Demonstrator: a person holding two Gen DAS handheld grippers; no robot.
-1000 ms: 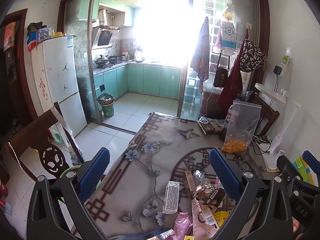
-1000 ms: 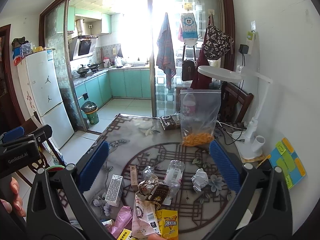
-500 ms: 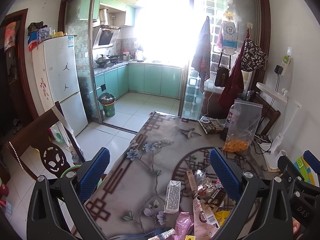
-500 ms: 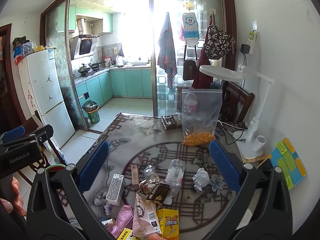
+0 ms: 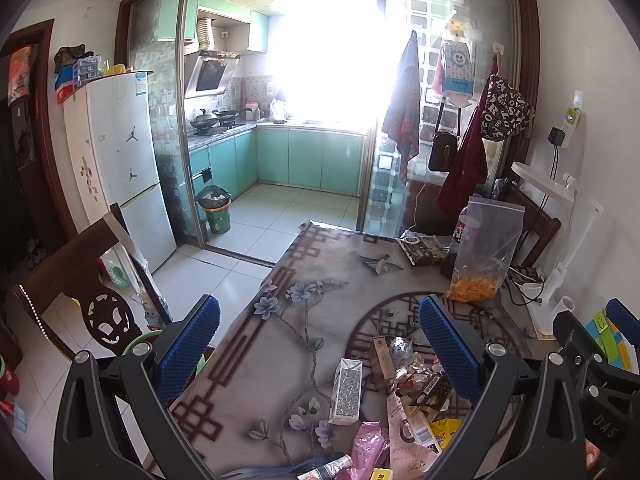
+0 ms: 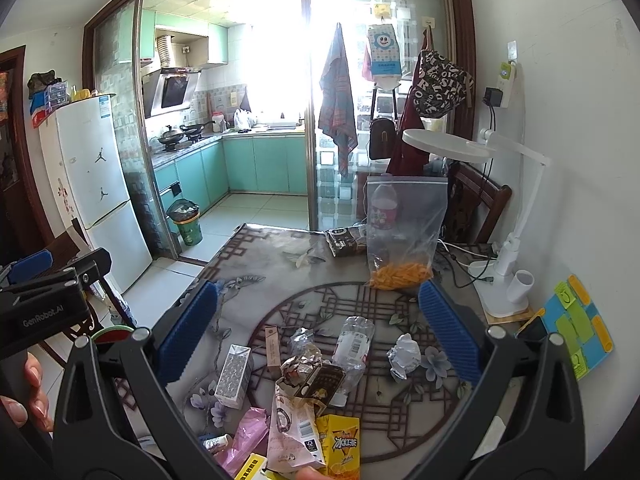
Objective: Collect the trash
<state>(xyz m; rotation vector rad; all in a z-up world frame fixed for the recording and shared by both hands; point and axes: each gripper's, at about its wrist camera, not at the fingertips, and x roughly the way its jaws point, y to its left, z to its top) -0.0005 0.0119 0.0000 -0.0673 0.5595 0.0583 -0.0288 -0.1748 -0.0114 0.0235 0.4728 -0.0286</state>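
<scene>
Both grippers, left [image 5: 320, 344] and right [image 6: 318, 328], hover wide apart and empty above the table's [image 6: 256, 264] near litter pile [image 6: 304, 384], its nearest wrappers cut off. Far right, a zip bag [image 6: 404, 232] holds orange snacks.

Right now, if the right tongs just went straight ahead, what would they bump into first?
Probably the crushed clear plastic bottle in the trash pile, which lies between the open right tongs on the table. Depth is hard to judge; the crumpled foil wrapper beside it might come first.
</scene>
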